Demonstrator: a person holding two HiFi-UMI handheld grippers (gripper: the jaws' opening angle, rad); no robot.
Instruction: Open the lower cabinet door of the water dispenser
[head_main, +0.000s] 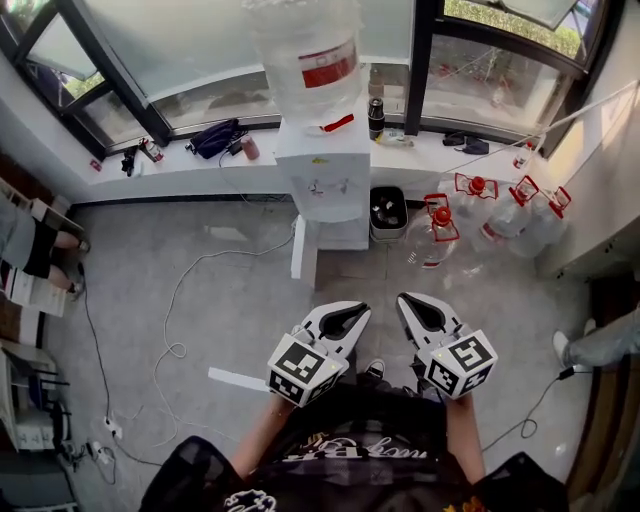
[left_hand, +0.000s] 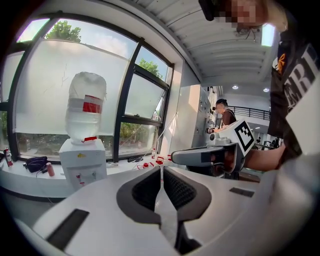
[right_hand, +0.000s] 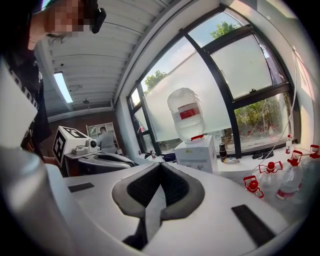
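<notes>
The white water dispenser (head_main: 322, 170) stands against the window ledge with a large clear bottle (head_main: 305, 50) on top. Its lower cabinet door (head_main: 299, 250) stands swung out toward me at the cabinet's left side. Both grippers hang well short of it, side by side over the floor in front of my body. My left gripper (head_main: 353, 312) is shut with nothing in it, its tips (left_hand: 162, 168) meeting. My right gripper (head_main: 408, 300) is shut and empty too, its pads together (right_hand: 160, 165). The dispenser (left_hand: 82, 162) (right_hand: 200, 152) shows far off in both gripper views.
Right of the dispenser are a black bin (head_main: 388, 212) and several clear jugs with red caps (head_main: 480, 210). A white cable (head_main: 175, 300) loops over the grey floor at left. A white strip (head_main: 238, 380) lies near my left gripper. A person's leg (head_main: 600, 340) shows at right.
</notes>
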